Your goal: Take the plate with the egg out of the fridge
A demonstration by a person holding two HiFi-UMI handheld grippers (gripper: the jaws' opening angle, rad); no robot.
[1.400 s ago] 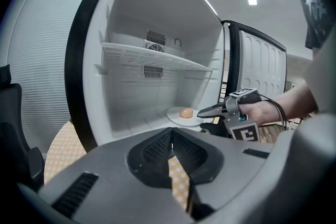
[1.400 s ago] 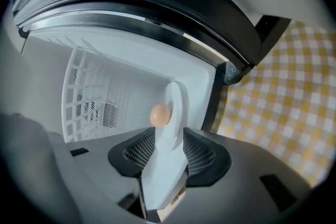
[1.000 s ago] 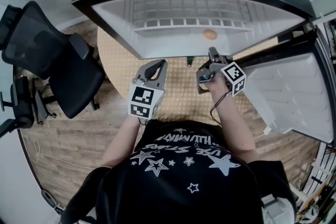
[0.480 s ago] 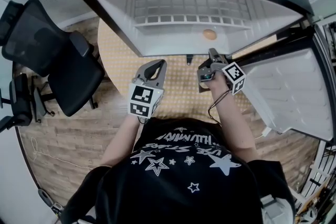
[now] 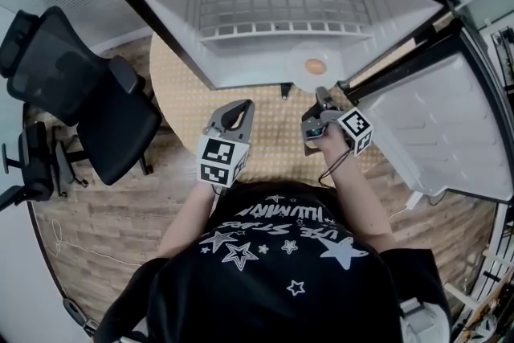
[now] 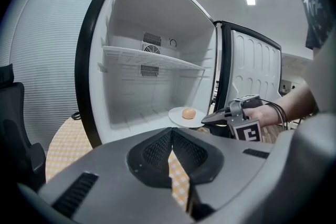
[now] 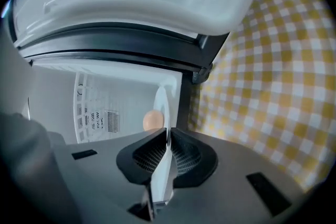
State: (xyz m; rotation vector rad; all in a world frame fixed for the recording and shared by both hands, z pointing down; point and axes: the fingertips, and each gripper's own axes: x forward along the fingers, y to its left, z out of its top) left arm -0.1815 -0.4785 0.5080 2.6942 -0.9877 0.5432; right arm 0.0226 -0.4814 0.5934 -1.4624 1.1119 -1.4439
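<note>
Three views on one open fridge (image 5: 241, 52)
I look steeply down from the head over the left claw (image 5: 243, 104), the right claw (image 5: 323, 95) and the fridge mouth. The left claw view faces the fridge interior from further back, and the right claw view sits rolled and close. All three share the plate (image 5: 297, 59) and egg (image 5: 316, 67).

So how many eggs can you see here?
1. The egg lies on the white plate at the fridge's front edge, right gripper shut on the plate's rim. No others visible.
</note>
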